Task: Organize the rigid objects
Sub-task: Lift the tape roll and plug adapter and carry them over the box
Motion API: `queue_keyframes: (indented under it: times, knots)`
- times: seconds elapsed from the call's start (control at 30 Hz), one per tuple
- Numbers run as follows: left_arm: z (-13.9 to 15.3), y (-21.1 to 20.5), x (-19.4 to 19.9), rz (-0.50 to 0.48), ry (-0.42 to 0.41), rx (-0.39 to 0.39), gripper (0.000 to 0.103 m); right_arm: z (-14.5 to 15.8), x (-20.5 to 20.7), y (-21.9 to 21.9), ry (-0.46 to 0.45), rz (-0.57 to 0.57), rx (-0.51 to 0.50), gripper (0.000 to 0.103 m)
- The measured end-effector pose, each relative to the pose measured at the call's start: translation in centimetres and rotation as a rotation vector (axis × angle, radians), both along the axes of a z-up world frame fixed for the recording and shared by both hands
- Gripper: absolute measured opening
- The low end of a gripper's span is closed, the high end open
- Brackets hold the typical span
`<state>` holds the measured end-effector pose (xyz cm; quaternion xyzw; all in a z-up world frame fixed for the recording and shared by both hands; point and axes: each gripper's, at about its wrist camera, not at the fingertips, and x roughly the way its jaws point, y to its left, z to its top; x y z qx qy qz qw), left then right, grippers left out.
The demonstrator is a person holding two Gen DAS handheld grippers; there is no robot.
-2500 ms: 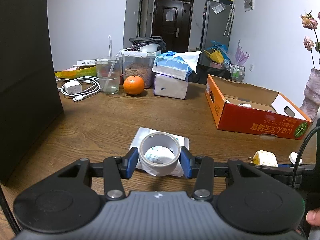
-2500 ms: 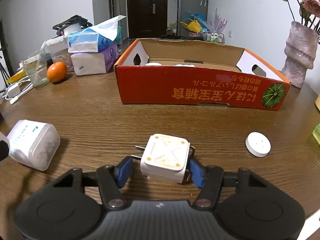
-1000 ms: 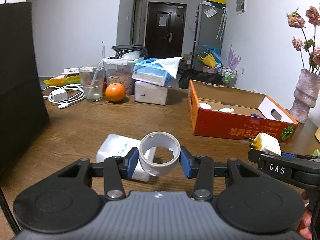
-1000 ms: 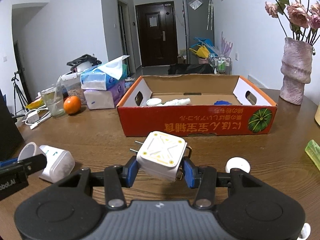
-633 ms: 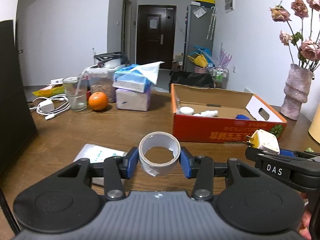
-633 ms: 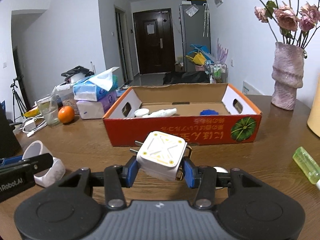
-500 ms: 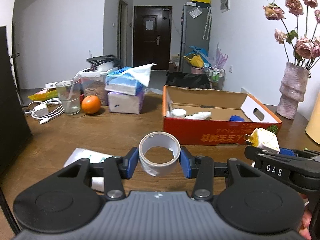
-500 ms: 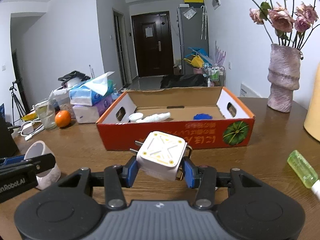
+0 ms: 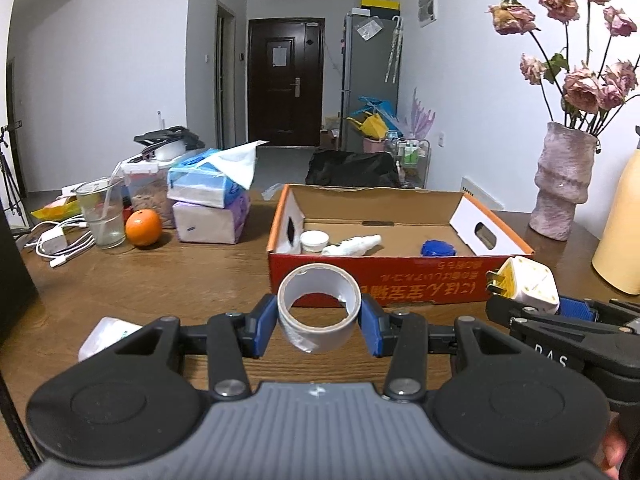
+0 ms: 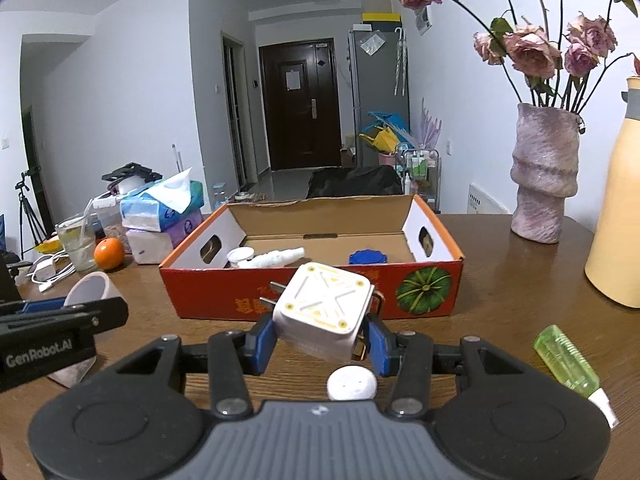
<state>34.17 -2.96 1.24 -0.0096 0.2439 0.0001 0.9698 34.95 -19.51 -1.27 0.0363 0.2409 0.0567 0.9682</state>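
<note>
Left gripper (image 9: 319, 318) pinches the tape roll (image 9: 318, 307) across its rim, lower centre of its view, clear of the table (image 9: 192, 276). Right gripper (image 10: 323, 335) clamps the white plug adapter (image 10: 325, 316) by its sides, prongs pointing left. Both look staged for the orange cardboard box (image 10: 312, 294) at frame centre. Box's near wall stands in the way: lift over it. White disc (image 10: 352, 384) and green bottle (image 10: 568, 360), lower right, remain loose.

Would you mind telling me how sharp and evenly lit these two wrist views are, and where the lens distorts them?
Left wrist view: sharp on the tape roll and cardboard box; dark vignette in the corners; walls bow outward. Right wrist view: crisp on the plug adapter; soft glare on the table; the vase leans with fisheye curvature; no motion blur.
</note>
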Motion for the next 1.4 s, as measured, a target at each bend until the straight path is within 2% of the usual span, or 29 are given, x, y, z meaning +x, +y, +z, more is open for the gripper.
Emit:
queue_keyframes:
  times: [0.63, 1.4]
  knots:
    - [0.5, -1.2, 2.3, -0.01, -0.005, -0.041, 0.045, 0.5, 0.8, -2.0, -0.037, -0.004, -0.011, 0.046]
    - [1.1, -1.4, 6.6, -0.023, -0.015, -0.07, 0.045, 0.6, 3.8, -2.2, -0.054, 0.016, -0.035, 0.046]
